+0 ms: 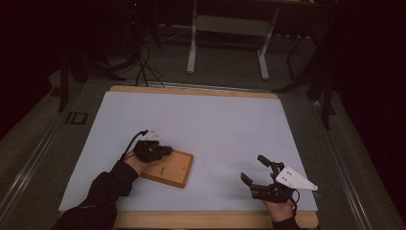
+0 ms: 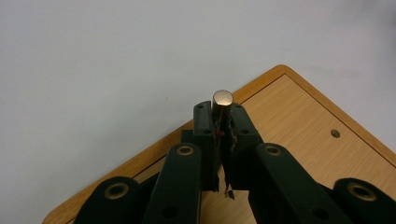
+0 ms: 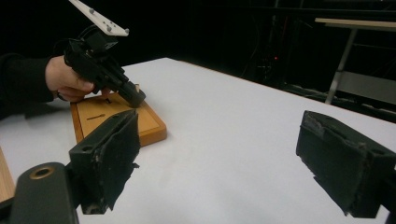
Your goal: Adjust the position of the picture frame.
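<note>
A flat wooden board lies on the white mat at the front left. My left gripper hovers over the board's near-left corner, its tips pointing down at the wood. In the left gripper view its jaws are shut on a small shiny metal pin that stands up between the pads, above the board, which has a small hole. My right gripper rests at the front right, open, with nothing between its pads. It looks toward the left gripper and the board.
The white mat covers a wooden tabletop whose edge shows at the back and front. A pale metal stand and cables sit on the dark floor behind the table. A slot mark is on the board's top.
</note>
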Demonstrator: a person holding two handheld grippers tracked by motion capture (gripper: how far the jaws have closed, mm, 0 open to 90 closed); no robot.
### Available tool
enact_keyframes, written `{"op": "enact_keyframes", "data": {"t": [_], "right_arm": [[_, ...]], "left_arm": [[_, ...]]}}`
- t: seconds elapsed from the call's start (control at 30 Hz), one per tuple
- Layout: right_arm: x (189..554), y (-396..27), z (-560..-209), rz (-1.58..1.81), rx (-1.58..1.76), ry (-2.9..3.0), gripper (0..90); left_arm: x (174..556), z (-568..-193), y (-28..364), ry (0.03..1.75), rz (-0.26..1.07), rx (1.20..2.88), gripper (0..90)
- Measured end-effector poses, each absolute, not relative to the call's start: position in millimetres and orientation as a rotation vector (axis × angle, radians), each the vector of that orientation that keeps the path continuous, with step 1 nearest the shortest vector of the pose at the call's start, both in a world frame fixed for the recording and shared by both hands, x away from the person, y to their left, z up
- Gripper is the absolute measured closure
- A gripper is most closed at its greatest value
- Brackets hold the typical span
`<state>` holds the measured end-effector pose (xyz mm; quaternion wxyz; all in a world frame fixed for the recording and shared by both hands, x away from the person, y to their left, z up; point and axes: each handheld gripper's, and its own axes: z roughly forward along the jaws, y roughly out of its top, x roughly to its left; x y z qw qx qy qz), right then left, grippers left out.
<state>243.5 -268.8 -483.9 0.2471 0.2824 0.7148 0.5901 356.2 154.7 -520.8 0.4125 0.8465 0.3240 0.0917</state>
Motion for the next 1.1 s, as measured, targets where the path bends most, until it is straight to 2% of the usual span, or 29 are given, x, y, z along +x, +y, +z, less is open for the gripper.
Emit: {"op": "enact_keyframes", "data": {"t": [0.47,0.73,1.1], "right_arm": [[243.7,-269.4,-483.8,1.606,0.772,1.949,13.0],[244.4,-269.7,-484.1,1.609,0.776,1.949,13.0],[244.5,-270.6,-484.0,1.613,0.779,1.944,13.0]], "left_arm": [[342.0,-508.4,153.3,0.798,0.260,2.092,85.6],[337.0,-484.3,158.8,0.785,0.319,2.022,85.7],[342.5,-461.9,140.5,0.746,0.358,2.004,85.7]]}}
